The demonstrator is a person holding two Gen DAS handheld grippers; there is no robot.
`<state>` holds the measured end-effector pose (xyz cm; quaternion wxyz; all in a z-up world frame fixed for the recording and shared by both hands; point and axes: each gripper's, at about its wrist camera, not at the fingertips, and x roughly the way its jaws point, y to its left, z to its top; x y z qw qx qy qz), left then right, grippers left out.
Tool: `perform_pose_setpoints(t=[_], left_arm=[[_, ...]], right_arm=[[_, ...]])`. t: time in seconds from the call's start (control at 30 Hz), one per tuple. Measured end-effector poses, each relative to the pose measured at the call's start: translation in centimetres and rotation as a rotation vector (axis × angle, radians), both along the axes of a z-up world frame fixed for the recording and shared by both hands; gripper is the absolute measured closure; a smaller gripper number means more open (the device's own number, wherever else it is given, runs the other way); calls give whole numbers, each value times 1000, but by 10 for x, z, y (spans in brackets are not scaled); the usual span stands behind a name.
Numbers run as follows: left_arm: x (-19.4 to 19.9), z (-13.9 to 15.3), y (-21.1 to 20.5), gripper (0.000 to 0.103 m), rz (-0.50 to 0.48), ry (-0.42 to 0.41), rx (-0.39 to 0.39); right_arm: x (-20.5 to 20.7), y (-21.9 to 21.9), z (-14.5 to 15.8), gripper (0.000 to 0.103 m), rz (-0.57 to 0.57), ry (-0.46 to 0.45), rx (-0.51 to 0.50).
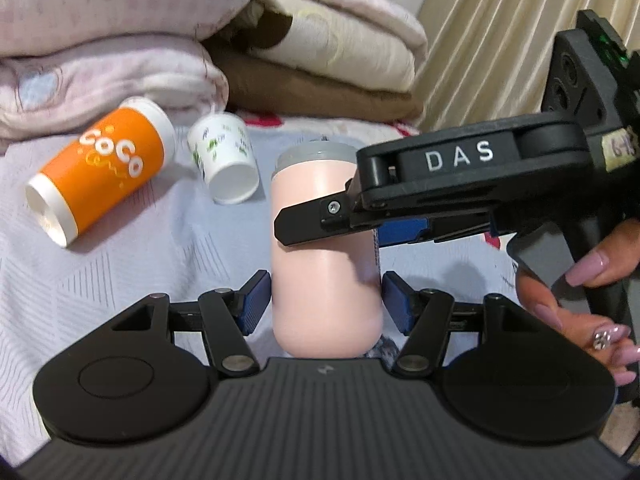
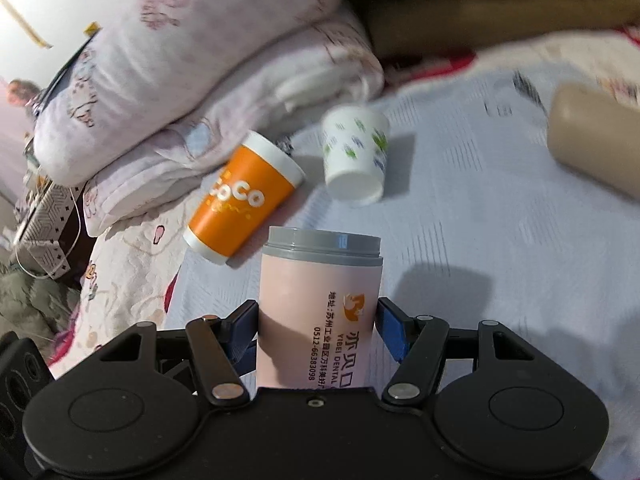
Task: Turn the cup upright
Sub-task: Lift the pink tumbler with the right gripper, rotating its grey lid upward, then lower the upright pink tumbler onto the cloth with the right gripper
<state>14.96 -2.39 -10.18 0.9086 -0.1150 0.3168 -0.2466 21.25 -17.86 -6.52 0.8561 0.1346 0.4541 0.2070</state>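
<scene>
A pink cup with a grey rim (image 1: 320,280) lies on the bed sheet, rim pointing away. My left gripper (image 1: 325,300) straddles its base end, pads close to its sides with a small gap. My right gripper (image 1: 332,220) comes in from the right and is shut on the cup's middle. In the right wrist view the pink cup (image 2: 316,312) with printed text sits between the right gripper's (image 2: 318,328) blue pads (image 2: 390,326), which press its sides. An orange "CoCo" cup (image 1: 100,176) and a white patterned cup (image 1: 226,160) lie on their sides beyond.
Folded quilts and blankets (image 1: 120,48) are stacked at the back. A curtain (image 1: 500,20) hangs at the right. A beige cylinder (image 2: 596,136) lies at the far right of the sheet in the right wrist view. The person's hand (image 1: 588,300) holds the right gripper's handle.
</scene>
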Motion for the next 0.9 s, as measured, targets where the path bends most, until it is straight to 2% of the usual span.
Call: perform_pose_setpoints(t=[0.17,0.3,0.47,0.63,0.9], left_arm=[[5,3,-2,43,36,-42,19],[12,-4,-1,44,39,-52,40],[21,-12,4,44,52,-42,26],[32,-21,9,65,49,-9,16],[33,-26,18,67,59,-4,-24]], right_arm=[[-1,7,2,34,9,-125,-36],[3,9,-2,34,15,-154,-40],[11,13,-13,34,-6,-221,-154],[15,4,-16,34,-25,-246,-80],[3,19,-9,35,29,-277,-148]])
